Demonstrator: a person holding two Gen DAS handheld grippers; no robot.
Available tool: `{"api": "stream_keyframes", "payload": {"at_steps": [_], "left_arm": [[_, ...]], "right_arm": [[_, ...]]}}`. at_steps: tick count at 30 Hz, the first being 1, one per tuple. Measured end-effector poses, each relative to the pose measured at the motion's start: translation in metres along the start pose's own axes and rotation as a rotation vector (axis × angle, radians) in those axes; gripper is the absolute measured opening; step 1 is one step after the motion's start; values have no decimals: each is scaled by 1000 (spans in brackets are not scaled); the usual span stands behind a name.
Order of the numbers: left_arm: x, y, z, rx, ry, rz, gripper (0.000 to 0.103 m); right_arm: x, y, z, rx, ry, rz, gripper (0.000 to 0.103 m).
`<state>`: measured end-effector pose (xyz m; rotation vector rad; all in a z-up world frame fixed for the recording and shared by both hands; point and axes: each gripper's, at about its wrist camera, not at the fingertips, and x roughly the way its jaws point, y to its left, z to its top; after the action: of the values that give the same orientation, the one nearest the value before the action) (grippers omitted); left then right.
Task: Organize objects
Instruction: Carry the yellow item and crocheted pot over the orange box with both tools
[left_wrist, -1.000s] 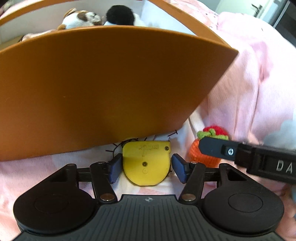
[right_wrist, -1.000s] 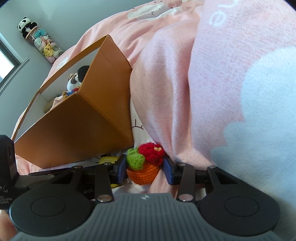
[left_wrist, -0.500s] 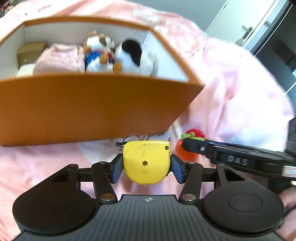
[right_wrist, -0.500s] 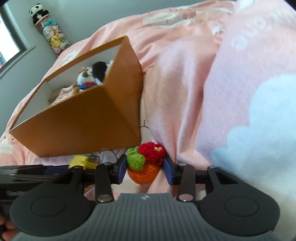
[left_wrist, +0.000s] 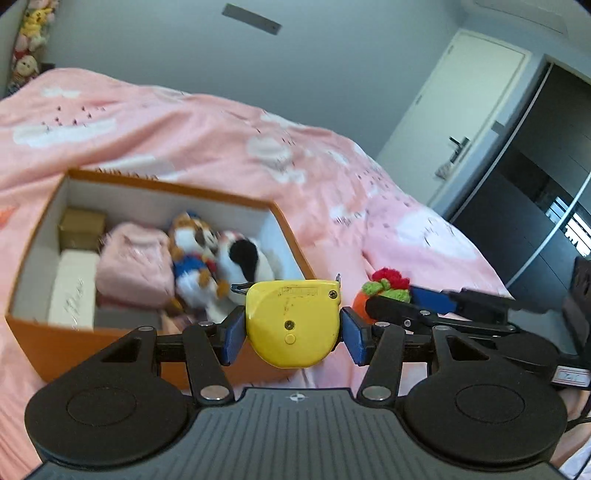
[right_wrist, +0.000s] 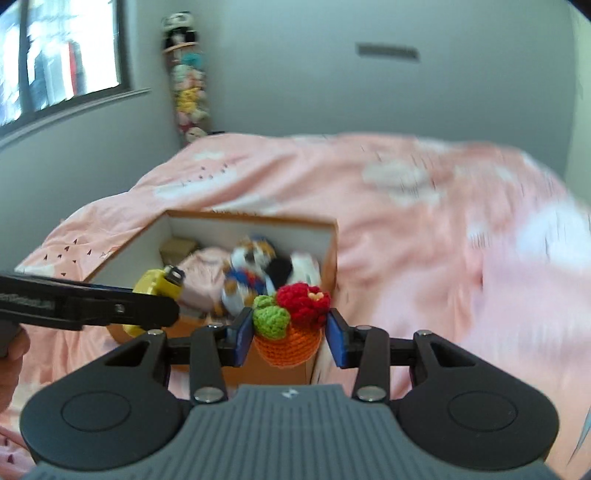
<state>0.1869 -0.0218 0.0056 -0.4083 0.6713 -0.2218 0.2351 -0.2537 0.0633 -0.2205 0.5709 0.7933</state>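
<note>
Now both hand-held grippers hang side by side in the air above the near edge of the orange box (left_wrist: 159, 345), each tilted downward toward it. The left hand-held gripper (left_wrist: 293, 334) has its blue pads (left_wrist: 233, 334) pressed on either side of a yellow tape measure (left_wrist: 293, 325), which sits upright between them with its flat face toward the camera. The right hand-held gripper (right_wrist: 291, 332) clamps a crocheted orange pot (right_wrist: 286, 343) topped with a red flower and green leaves, its jaws set narrower than the left's. In the left wrist view the right one reaches in from the right, just beside the tape measure, the crocheted pot (left_wrist: 384, 291) at its tip. In the right wrist view the left one crosses from the left edge, with part of a hand (right_wrist: 11, 354) behind it.

The box is open and stands on a bed under a pink duvet (left_wrist: 229, 140) printed with white clouds. Inside lie a plush dog in blue clothes (left_wrist: 192, 254), a black-and-white plush (left_wrist: 243, 258), a pink soft bundle (left_wrist: 133, 258), a small brown carton (left_wrist: 81, 227) and a white box (left_wrist: 70, 288). Its near right part is partly hidden by the tape measure.
</note>
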Motion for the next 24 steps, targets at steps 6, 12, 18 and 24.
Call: {"api": "stream_keyframes", "payload": {"at_steps": [6,12,18,24], "left_arm": [[8,17,15,-15,3,52,61],[44,35,19,-50,71,56,60],[72,51,15,-86,148,63,60],[89,61,14,-114,195,61,60]], "right_arm": [[40,19,34,-169,99,-26,44],[96,35,39,-361,248,-51,44],[132,44,33,-518,380,-53,44],[154,46,33,-547,461,-24,44]]}}
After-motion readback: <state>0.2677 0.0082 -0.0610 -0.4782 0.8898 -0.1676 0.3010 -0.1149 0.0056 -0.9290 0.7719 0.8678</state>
